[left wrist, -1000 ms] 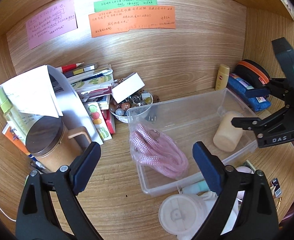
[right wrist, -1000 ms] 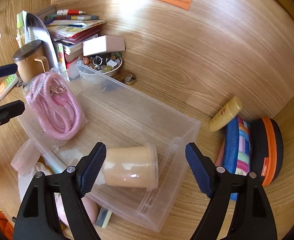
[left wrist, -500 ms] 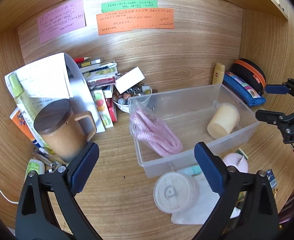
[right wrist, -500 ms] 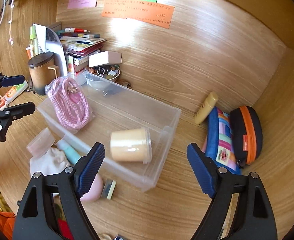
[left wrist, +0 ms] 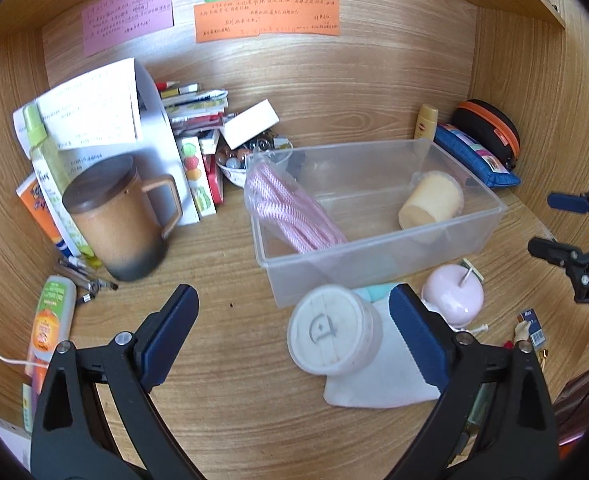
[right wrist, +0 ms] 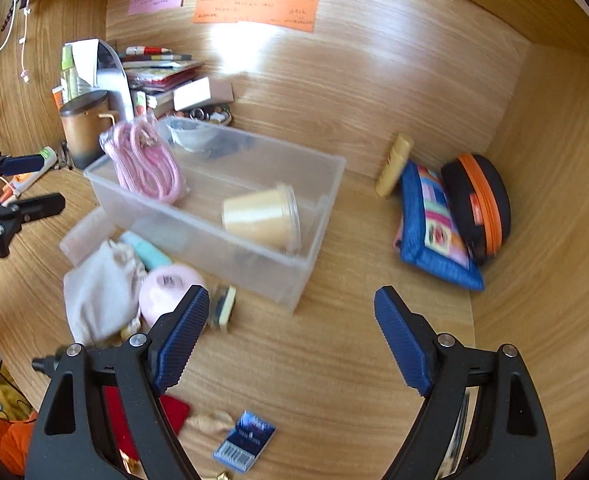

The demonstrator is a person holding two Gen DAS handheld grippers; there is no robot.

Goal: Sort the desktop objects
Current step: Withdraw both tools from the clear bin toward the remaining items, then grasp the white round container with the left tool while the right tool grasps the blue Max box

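Observation:
A clear plastic bin (left wrist: 378,264) (right wrist: 314,248) stands mid-desk. Inside lie a bagged pink rope (left wrist: 294,216) (right wrist: 146,160) and a beige cup (left wrist: 432,200) (right wrist: 260,216) on its side. My left gripper (left wrist: 294,328) is open in front of the bin; a white round jar (left wrist: 332,334) sits on a white pouch (left wrist: 378,376) below its fingers, untouched. My right gripper (right wrist: 290,320) is open over bare desk near the bin's front right corner, nothing between its fingers. Each gripper shows at the edge of the other's view, the right (left wrist: 562,224) and the left (right wrist: 30,184).
A pink apple-shaped item (left wrist: 452,294), a teal tube (right wrist: 144,250) and an eraser (right wrist: 222,306) lie by the bin. Brown mug (left wrist: 118,216), books (left wrist: 194,120) and bead bowl (left wrist: 234,160) stand left. Yellow tube (right wrist: 392,164), blue pouch (right wrist: 434,224) and black-orange case (right wrist: 478,196) lie right.
Both grippers have drawn back from the bin. The right one was over the beige cup and now is in front of the bin. The left one now has the white jar below it.

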